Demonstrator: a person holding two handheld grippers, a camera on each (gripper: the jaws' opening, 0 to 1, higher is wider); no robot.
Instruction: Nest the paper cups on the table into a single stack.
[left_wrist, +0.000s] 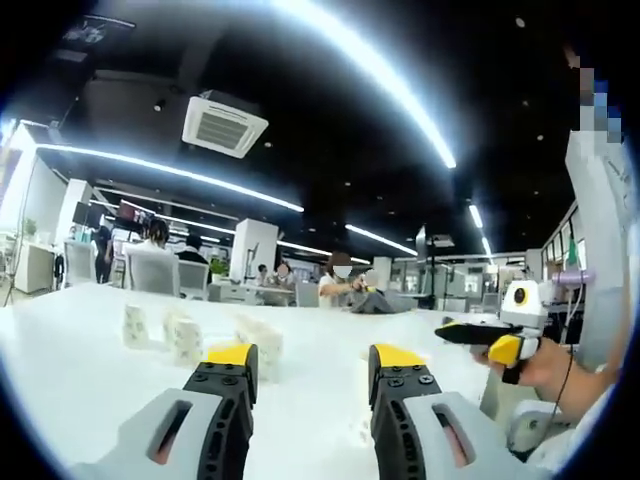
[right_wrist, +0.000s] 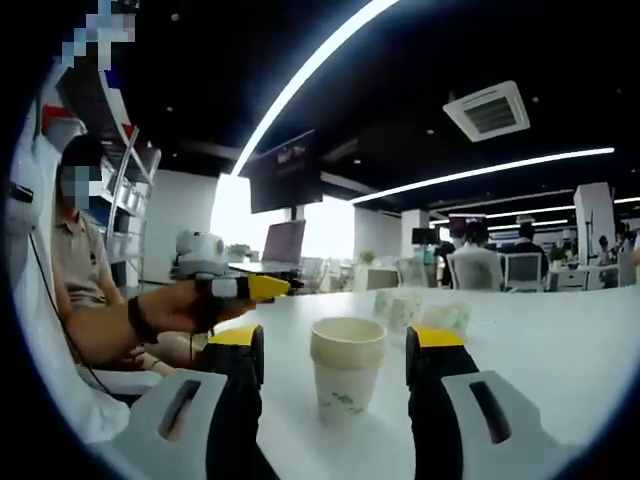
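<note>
The white table (left_wrist: 70, 370) carries several pale paper cups. In the left gripper view, three of these cups (left_wrist: 135, 325) (left_wrist: 185, 340) (left_wrist: 262, 342) stand ahead and to the left of my left gripper (left_wrist: 315, 372), which is open with nothing between its jaws. My right gripper (left_wrist: 478, 333) comes in from the right, held by a hand. In the right gripper view, an upright paper cup (right_wrist: 347, 378) with a green print stands between the jaws of my open right gripper (right_wrist: 336, 345), with a gap on each side. Two more cups (right_wrist: 400, 305) (right_wrist: 446, 318) sit farther back. The left gripper (right_wrist: 250, 288) shows at the left.
A person (right_wrist: 85, 260) sits at the table's left side in the right gripper view. Office chairs (left_wrist: 155, 272), desks and seated people fill the background beyond the table's far edge. A shelf unit (right_wrist: 125, 200) stands behind the seated person.
</note>
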